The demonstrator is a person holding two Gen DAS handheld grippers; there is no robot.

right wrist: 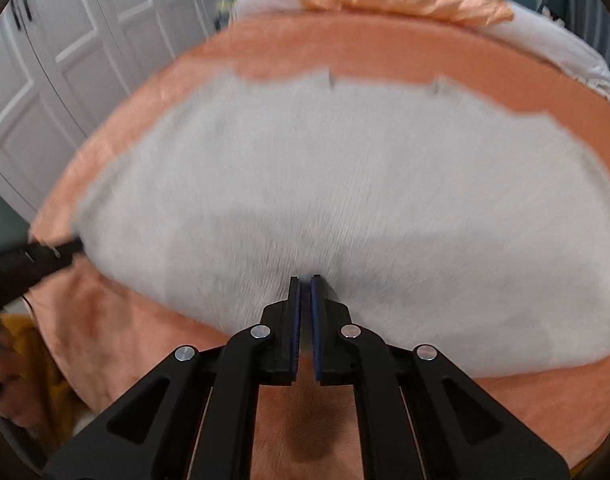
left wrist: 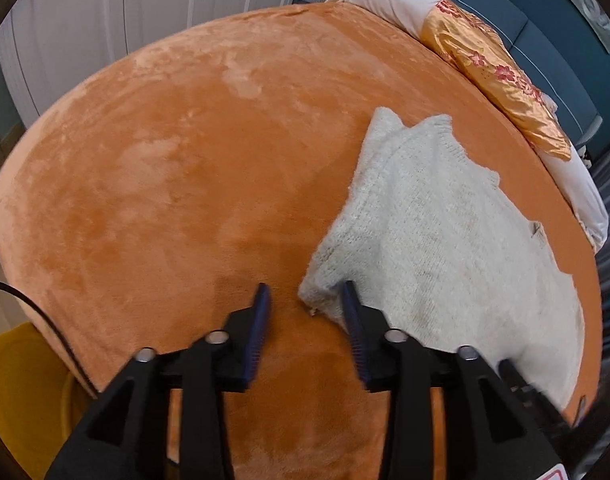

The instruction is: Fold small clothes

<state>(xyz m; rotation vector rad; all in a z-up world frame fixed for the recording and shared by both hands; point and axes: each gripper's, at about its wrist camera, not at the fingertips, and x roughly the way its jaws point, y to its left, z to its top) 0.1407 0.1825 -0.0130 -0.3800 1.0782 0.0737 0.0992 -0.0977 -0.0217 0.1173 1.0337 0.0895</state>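
Note:
A cream knitted sweater (left wrist: pixel 437 232) lies spread on an orange plush bed cover (left wrist: pixel 185 152). My left gripper (left wrist: pixel 305 292) is open, its right finger touching the sweater's near left corner, which lies between the jaws. In the blurred right wrist view the sweater (right wrist: pixel 345 184) fills the middle. My right gripper (right wrist: pixel 305 280) is shut on the sweater's near edge. The left gripper shows as a dark shape (right wrist: pixel 33 260) at the sweater's left edge.
Pillows, one orange satin with red flowers (left wrist: pixel 501 76), lie along the far side of the bed before a blue headboard (left wrist: pixel 545 40). White wardrobe doors (right wrist: pixel 65 60) stand to the left. A yellow object (left wrist: pixel 21 392) sits below the bed's left edge.

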